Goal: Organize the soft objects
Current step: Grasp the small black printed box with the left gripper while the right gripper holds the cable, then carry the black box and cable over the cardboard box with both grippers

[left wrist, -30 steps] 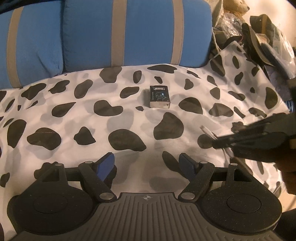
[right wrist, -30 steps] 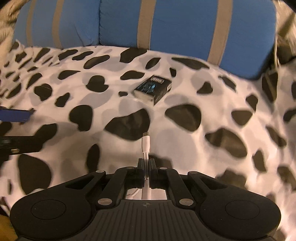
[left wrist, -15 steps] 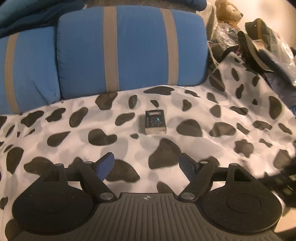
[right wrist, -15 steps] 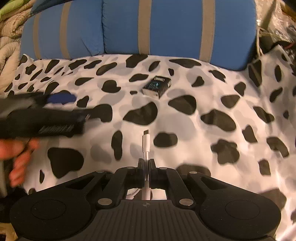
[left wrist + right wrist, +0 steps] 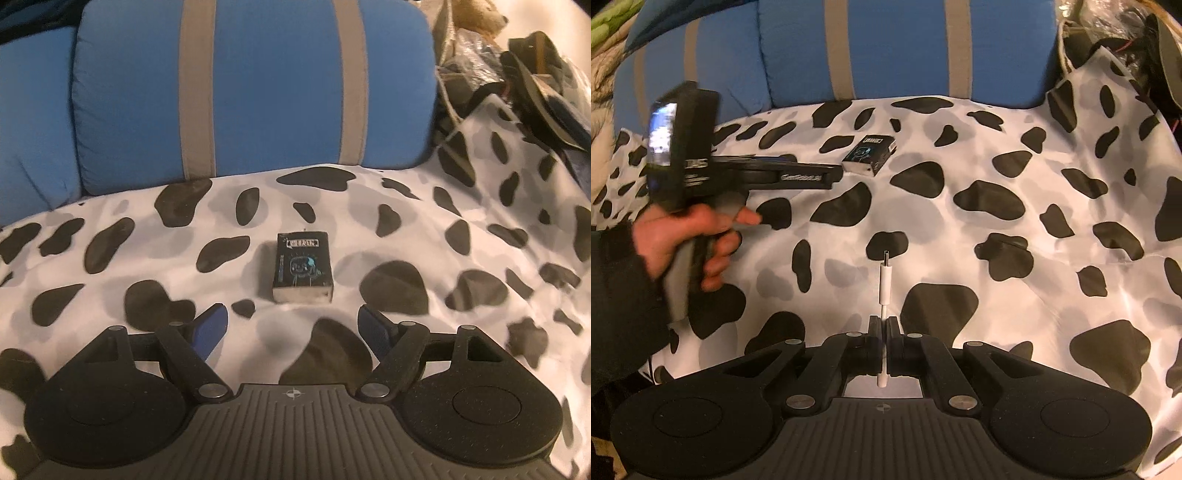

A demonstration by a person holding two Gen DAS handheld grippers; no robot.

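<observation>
Two hand-held grippers hover over a cow-print bedspread.
Right gripper (image 5: 883, 325) is clamped on a thin white charging cable (image 5: 884, 284), plug forward; left gripper (image 5: 291, 325) gapes empty just short of a small black printed box (image 5: 302, 266) lying on the black-and-white spotted cover (image 5: 424, 229) before blue cushions (image 5: 273, 85).

One small black box with blue printed artwork (image 5: 302, 272) ahead of the open fingers, one thin white charging cable with metal plug (image 5: 885, 284) pinched between the other pair, two blue cushions with tan stripes (image 5: 258, 88) beyond, one black-spotted white blanket (image 5: 406, 229) beneath
</observation>
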